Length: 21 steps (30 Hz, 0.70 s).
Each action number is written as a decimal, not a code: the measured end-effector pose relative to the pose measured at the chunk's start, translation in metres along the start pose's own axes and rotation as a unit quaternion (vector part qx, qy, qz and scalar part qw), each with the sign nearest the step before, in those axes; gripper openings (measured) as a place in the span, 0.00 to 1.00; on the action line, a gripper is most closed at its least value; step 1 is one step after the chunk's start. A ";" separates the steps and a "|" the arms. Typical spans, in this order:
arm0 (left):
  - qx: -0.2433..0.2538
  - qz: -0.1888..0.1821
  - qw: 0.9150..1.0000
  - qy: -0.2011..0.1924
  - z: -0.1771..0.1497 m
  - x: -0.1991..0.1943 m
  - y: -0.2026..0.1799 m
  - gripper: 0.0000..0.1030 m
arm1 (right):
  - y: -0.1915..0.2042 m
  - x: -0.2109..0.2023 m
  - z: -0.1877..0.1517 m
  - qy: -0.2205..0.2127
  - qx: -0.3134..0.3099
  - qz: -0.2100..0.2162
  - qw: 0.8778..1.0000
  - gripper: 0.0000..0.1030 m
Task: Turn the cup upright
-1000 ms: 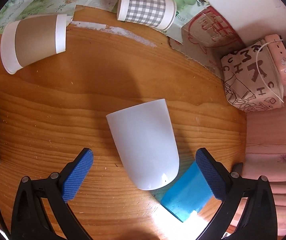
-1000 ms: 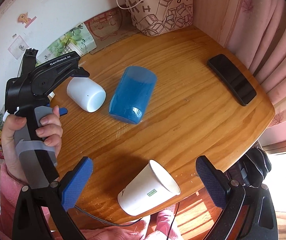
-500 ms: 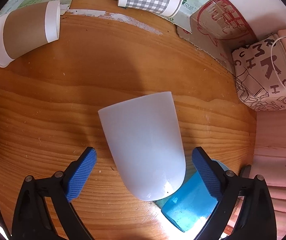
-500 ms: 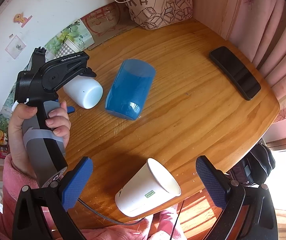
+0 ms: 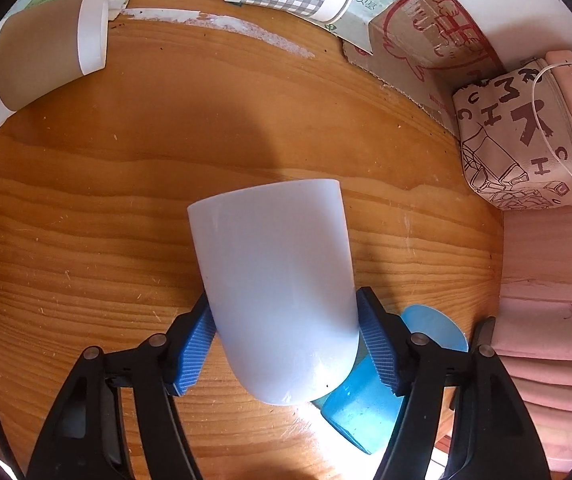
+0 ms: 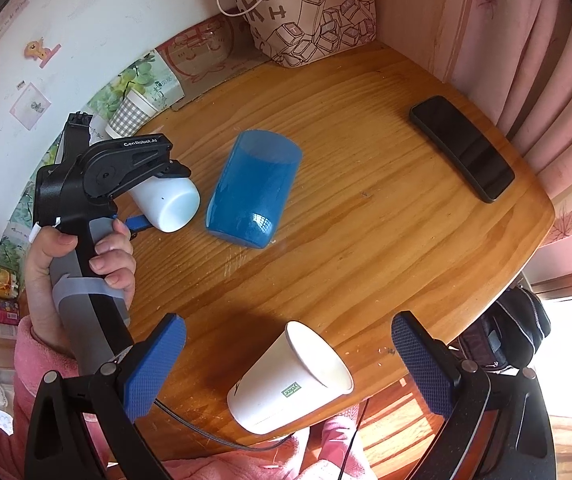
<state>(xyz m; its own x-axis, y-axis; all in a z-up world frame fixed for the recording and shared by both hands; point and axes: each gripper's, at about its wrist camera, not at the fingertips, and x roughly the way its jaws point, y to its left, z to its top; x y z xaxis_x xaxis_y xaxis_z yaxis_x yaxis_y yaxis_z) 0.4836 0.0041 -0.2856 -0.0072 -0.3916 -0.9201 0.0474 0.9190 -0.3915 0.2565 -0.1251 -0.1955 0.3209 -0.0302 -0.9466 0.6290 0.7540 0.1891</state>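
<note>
step: we've got the left tongs [image 5: 286,344] pinching the white cup [image 5: 278,292], lying on its side on the counter [image 5: 86,208]
right tongs [image 6: 286,364]: spread, idle
next: probably lift and tip it mouth-up

"GenRobot.AI" stands in white on the black body of the left gripper [image 6: 154,184], just behind its jaws. The pouch [image 6: 309,16], far beyond the jaws, bears scattered capitals (H, U, M, T, C among them). The white paper cup [image 6: 286,380] between the right gripper's [image 6: 287,364] jaws carries a small green label, too small to read.
</note>
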 end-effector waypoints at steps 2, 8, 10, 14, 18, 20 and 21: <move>0.000 -0.002 1.000 0.004 -0.002 -0.001 0.002 0.69 | 0.002 0.000 -0.001 0.001 -0.007 0.005 1.000 1.00; 0.008 0.008 1.000 -0.003 -0.018 -0.010 0.013 0.69 | 0.007 -0.002 -0.007 -0.001 -0.032 0.020 0.999 1.00; 0.015 0.013 1.000 -0.011 -0.025 -0.016 0.016 0.69 | 0.008 -0.002 -0.010 -0.001 -0.040 0.025 0.999 1.00; 0.017 0.019 0.999 -0.025 -0.040 -0.030 0.025 0.69 | 0.009 -0.003 -0.021 0.002 -0.056 0.042 0.998 1.00; 0.010 0.033 0.999 -0.035 -0.058 -0.045 0.035 0.69 | 0.009 -0.008 -0.035 0.004 -0.074 0.063 0.995 1.00; 0.006 0.037 0.998 -0.041 -0.069 -0.053 0.042 0.69 | 0.008 -0.012 -0.042 0.002 -0.084 0.072 0.994 1.00; 0.005 0.040 0.998 -0.046 -0.075 -0.057 0.045 0.69 | 0.008 -0.015 -0.046 0.001 -0.089 0.077 0.993 1.00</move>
<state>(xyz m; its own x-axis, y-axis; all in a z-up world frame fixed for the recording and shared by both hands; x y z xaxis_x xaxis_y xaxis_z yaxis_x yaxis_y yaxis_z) 0.4109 0.0711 -0.2511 0.0897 -0.3198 -0.9432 0.0537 0.9472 -0.3160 0.2239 -0.0887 -0.1923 0.4026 0.0952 -0.9104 0.4378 0.8534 0.2828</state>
